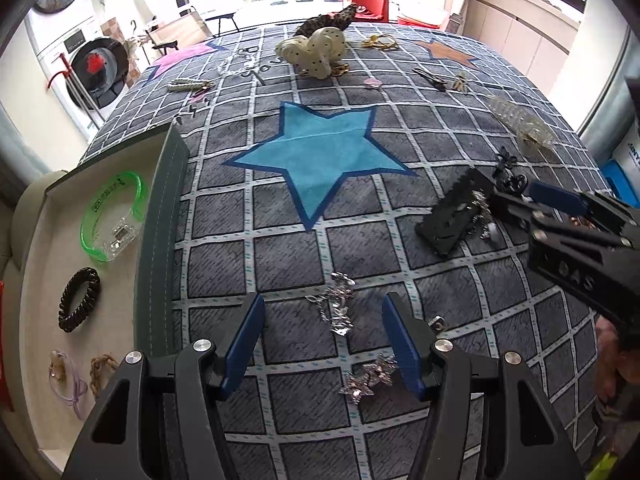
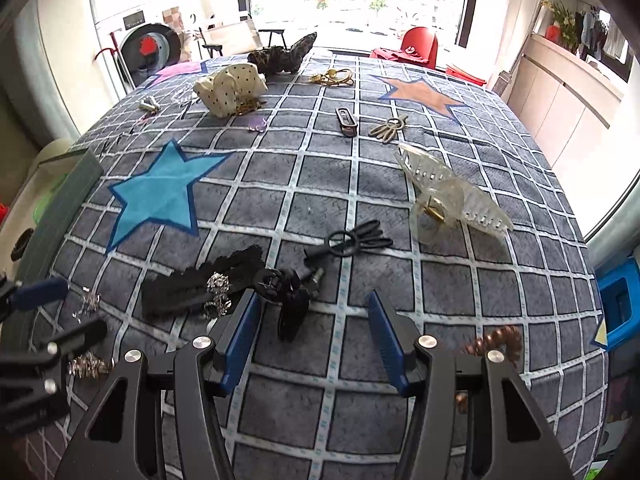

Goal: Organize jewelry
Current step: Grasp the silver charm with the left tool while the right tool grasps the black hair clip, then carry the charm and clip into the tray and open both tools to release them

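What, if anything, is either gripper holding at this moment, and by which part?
Nothing is held. The left gripper stands open around a silver chain lying on the cloth, pads clear of it. The right gripper is open beside a black hair clip.

Both wrist views look steeply down, close over the desk (image 1: 440, 152), sharing the blue star (image 1: 320, 156) (at ten o'clock from the right).

A lived-in home, laundry corner in view

A white front-loading washing machine (image 2: 150, 50), beige wall cabinets (image 2: 560, 100), hanging clothes (image 2: 600, 36) and a red chair (image 2: 420, 46) surround the worktop's grey checked star-patterned cloth (image 2: 320, 184).
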